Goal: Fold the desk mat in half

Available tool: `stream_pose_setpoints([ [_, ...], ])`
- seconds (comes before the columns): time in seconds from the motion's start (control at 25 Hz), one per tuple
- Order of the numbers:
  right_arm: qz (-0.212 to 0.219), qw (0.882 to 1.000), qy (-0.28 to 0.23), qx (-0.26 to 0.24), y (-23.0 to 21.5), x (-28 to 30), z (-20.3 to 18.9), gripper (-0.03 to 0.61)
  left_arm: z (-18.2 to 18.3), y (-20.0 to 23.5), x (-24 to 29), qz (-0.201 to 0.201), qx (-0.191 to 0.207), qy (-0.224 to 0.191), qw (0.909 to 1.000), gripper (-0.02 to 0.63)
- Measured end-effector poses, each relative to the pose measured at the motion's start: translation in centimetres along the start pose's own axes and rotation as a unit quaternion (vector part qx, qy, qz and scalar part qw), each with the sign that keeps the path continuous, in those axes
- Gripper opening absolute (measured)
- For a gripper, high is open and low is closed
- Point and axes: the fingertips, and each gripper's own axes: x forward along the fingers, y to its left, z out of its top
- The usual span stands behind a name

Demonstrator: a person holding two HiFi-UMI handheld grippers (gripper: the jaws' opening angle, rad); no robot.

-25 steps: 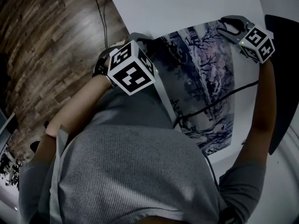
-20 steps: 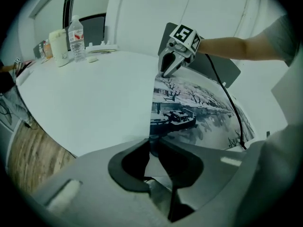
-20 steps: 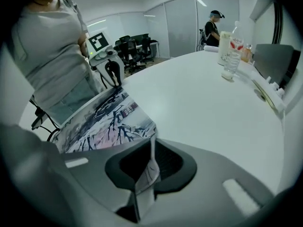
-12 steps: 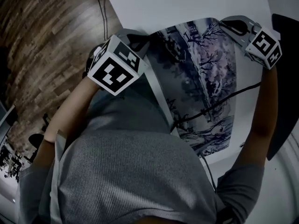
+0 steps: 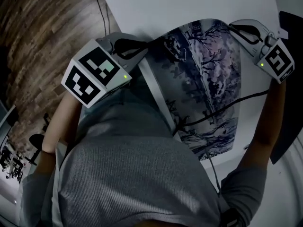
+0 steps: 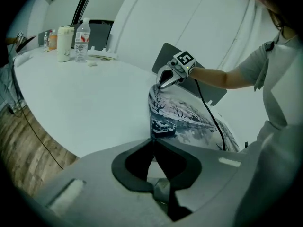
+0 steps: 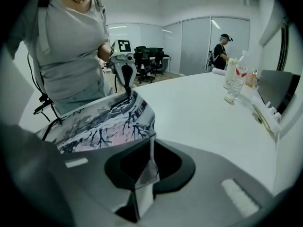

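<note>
The desk mat [image 5: 203, 74], printed with a blue-grey winter scene, lies on the white table [image 5: 142, 8] in front of the person. Its far edge curls up off the table. My left gripper [image 5: 144, 48] grips the mat's left far corner; its jaws are closing, with the mat's edge pinched between them [image 6: 152, 141]. My right gripper [image 5: 233, 26] is shut on the right far corner, and a thin strip of mat [image 7: 150, 150] stands between its pads. Each gripper shows in the other's view, the right [image 6: 162, 83] and the left [image 7: 127, 91], both at the raised edge.
A black cable [image 5: 222, 105] runs across the mat. A dark panel [image 5: 289, 79] stands at the table's right. Two bottles [image 6: 82, 39] and a cup [image 6: 65, 37] stand far off on the table. Wood floor [image 5: 42, 41] lies left of the table's edge. A person [image 7: 221, 51] stands far back.
Both grippers have closed on the mat's far corners. The mat's far edge has risen and curled. The left gripper's cube has swung down and to the left.
</note>
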Motion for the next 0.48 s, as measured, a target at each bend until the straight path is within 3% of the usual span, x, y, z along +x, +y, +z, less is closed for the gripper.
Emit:
stream_pose_setpoints([
  [0.48,-0.021,0.99,0.139,0.011,5.4,-0.3,-5.1,0.029,-3.1,-7.9,3.2,-0.058,0.027,0.012,0.9979,0.021],
])
